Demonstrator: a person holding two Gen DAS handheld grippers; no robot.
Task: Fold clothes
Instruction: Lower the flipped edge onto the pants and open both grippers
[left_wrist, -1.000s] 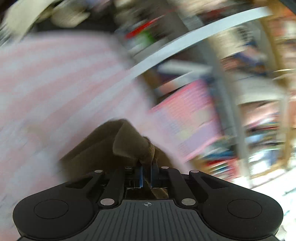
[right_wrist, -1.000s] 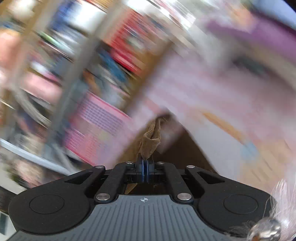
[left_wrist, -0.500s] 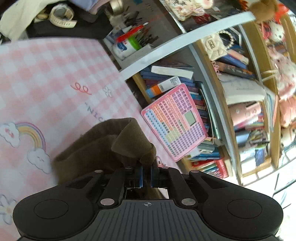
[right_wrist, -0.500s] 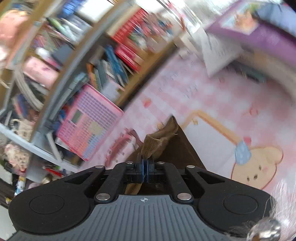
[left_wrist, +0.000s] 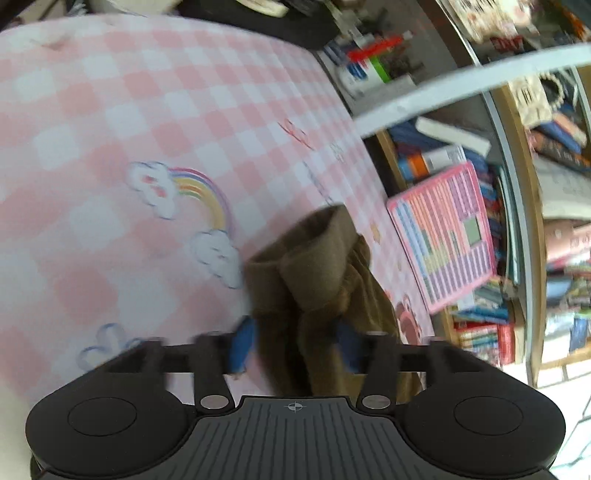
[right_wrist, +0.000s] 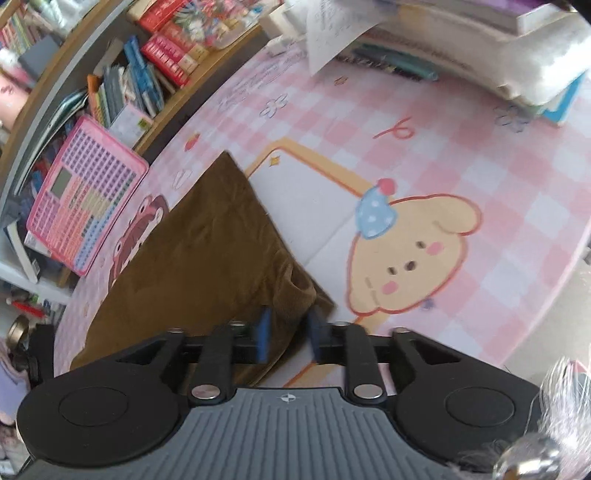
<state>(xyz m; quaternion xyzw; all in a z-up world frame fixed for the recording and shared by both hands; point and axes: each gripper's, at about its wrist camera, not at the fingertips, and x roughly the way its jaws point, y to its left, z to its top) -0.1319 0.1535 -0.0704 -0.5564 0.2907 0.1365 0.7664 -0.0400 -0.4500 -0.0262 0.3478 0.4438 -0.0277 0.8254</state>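
A brown garment (right_wrist: 192, 254) lies on the pink checked tablecloth (right_wrist: 498, 177), spread flat toward the left, with a bunched corner near my right gripper (right_wrist: 286, 336). That gripper stands open, its blue pads on either side of the bunched fold without pinching it. In the left wrist view the same brown garment (left_wrist: 317, 269) rises in a crumpled hump between the spread blue pads of my left gripper (left_wrist: 295, 343), which is open too. Cloth fills the gap, but the jaws are wide apart.
A bookshelf (right_wrist: 122, 85) with a pink keyboard toy (right_wrist: 79, 206) runs along the table's far edge. Stacked books and papers (right_wrist: 480, 48) sit at the table's back right. A pen holder (left_wrist: 369, 70) stands beyond the tablecloth (left_wrist: 110, 147) in the left wrist view.
Both grippers were shut on the brown garment and holding it up. Now both have opened, and the garment rests on the table, spread out in the right wrist view.
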